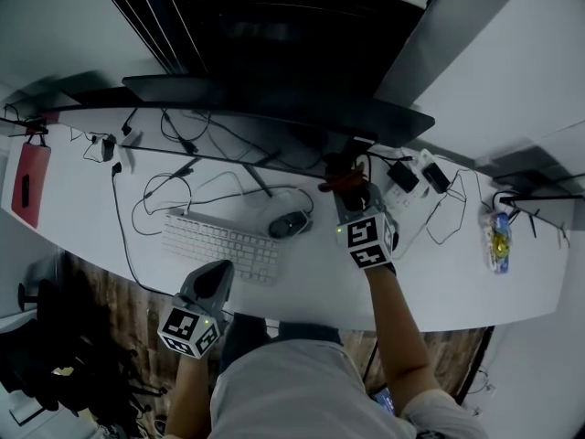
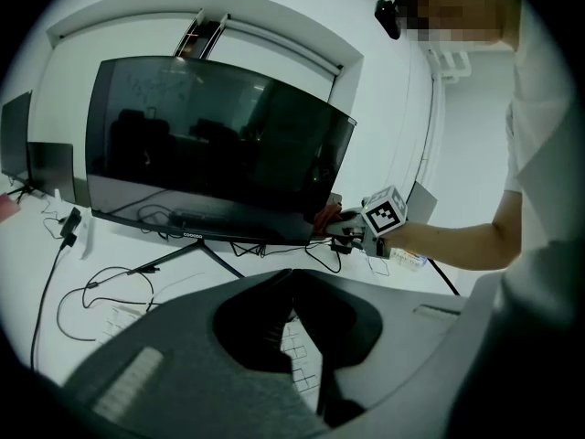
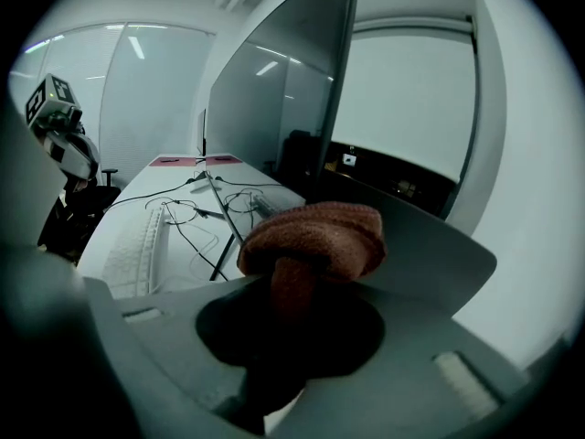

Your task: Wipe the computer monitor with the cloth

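Observation:
The wide, dark curved monitor stands at the back of the white desk; its screen is off. My right gripper is shut on a bunched red-brown cloth. The cloth sits at the monitor's lower right corner, touching its bottom edge. In the left gripper view the cloth and the right gripper show at that same corner. My left gripper hangs low over the desk's front edge, near the keyboard, jaws together with nothing in them.
A white keyboard and a dark mouse lie in front of the monitor stand, among loose black cables. Power adapters sit right of the cloth. A red flat item lies far left and a small colourful packet far right.

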`<action>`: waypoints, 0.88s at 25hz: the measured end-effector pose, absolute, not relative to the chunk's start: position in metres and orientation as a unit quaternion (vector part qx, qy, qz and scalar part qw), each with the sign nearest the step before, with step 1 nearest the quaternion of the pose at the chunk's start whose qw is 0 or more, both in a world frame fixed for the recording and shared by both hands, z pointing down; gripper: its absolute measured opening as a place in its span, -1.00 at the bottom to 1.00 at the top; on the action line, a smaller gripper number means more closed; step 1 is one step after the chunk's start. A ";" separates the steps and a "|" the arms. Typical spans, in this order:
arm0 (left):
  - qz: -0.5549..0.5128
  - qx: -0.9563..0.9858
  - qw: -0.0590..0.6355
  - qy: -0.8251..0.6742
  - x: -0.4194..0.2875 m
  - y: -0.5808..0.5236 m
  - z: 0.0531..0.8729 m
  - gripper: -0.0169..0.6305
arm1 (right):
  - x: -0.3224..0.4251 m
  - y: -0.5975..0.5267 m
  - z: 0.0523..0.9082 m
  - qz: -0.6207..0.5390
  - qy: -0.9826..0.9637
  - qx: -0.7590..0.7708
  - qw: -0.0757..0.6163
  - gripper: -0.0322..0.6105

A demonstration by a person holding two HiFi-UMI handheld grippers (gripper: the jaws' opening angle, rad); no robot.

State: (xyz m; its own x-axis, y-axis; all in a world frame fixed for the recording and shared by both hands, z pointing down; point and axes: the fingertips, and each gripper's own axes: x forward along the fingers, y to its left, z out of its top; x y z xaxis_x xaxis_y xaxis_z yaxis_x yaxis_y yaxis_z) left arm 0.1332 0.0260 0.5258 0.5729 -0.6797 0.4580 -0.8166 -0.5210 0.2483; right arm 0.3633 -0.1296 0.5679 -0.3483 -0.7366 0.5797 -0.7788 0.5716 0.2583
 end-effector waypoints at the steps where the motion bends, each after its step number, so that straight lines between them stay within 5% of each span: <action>1: 0.156 0.859 0.224 -0.433 0.132 0.026 0.529 -0.91 | 0.363 -0.130 0.574 0.037 -0.819 0.462 0.337 -0.65; 14: 0.173 0.857 0.237 -0.423 0.096 0.027 0.555 -0.92 | 0.359 -0.130 0.650 0.105 -0.801 0.482 0.339 -0.65; 22: 0.172 0.851 0.251 -0.428 0.080 0.031 0.567 -0.91 | 0.361 -0.133 0.680 0.182 -0.794 0.518 0.261 -0.65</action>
State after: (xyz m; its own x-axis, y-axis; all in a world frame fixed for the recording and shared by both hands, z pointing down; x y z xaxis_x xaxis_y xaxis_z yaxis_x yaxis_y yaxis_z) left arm 0.0800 0.0311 0.5667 0.5742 -0.6423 0.5076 -0.8151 -0.5071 0.2803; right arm 0.3606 -0.1328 0.6798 -0.3264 -0.7282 0.6027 -0.9178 0.3965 -0.0180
